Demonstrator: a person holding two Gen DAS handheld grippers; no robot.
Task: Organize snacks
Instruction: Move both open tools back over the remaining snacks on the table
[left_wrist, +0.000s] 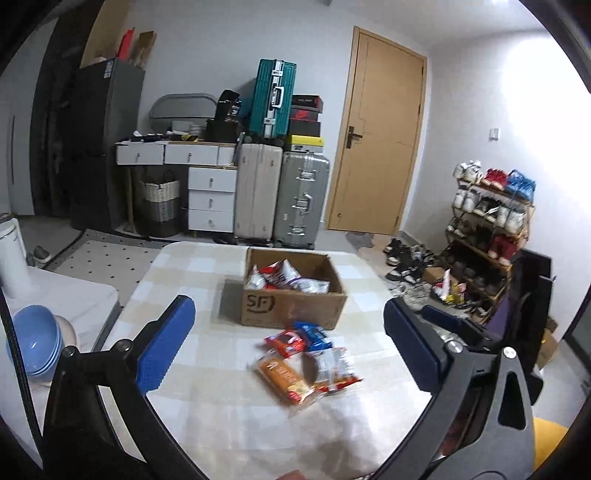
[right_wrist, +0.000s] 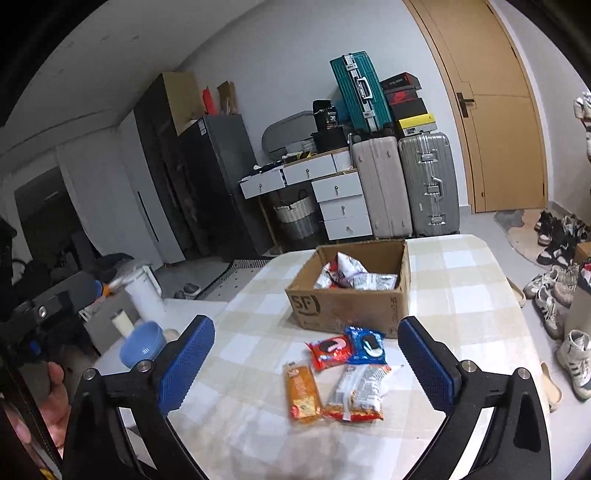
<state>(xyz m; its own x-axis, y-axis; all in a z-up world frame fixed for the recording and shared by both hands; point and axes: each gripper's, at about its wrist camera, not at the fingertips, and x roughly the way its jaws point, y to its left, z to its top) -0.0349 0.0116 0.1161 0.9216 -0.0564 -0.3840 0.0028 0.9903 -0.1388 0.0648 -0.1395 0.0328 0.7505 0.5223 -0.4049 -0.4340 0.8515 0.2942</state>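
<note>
**Risks: four loose packets, both grippers empty**

Grippers first. Right gripper (right_wrist: 306, 369) hangs above the near part of the table (right_wrist: 480, 295), jaws spread wide, nothing between them. Left gripper (left_wrist: 290, 347) likewise agape and empty; its view is motion-blurred, so packet detail there is unreliable.

Four packets lie mid-table, just short of the cardboard box (right_wrist: 332, 310): orange packet (right_wrist: 303, 393) nearest, white-and-red packet (right_wrist: 360, 395) beside it and touching or nearly so, red cookie packet (right_wrist: 330, 349) and blue cookie packet (right_wrist: 367, 345) behind, the blue one overlapping the red and lying close to the box's front wall.

Judged hazards:
- Packets are flat and glossy; wide pads closing on one may skid it across the tablecloth or pinch cloth instead.
- Neighbours touch, so a grab could drag two at once.
- Blue packet's closeness to the box leaves little room for a finger; a nudge could shove the light box toward the far edge.
- Box already holds several packets (right_wrist: 351, 275), heaped left; a careless drop may land on the rim.
- Both grippers aim at one cluster: collision likely.
</note>
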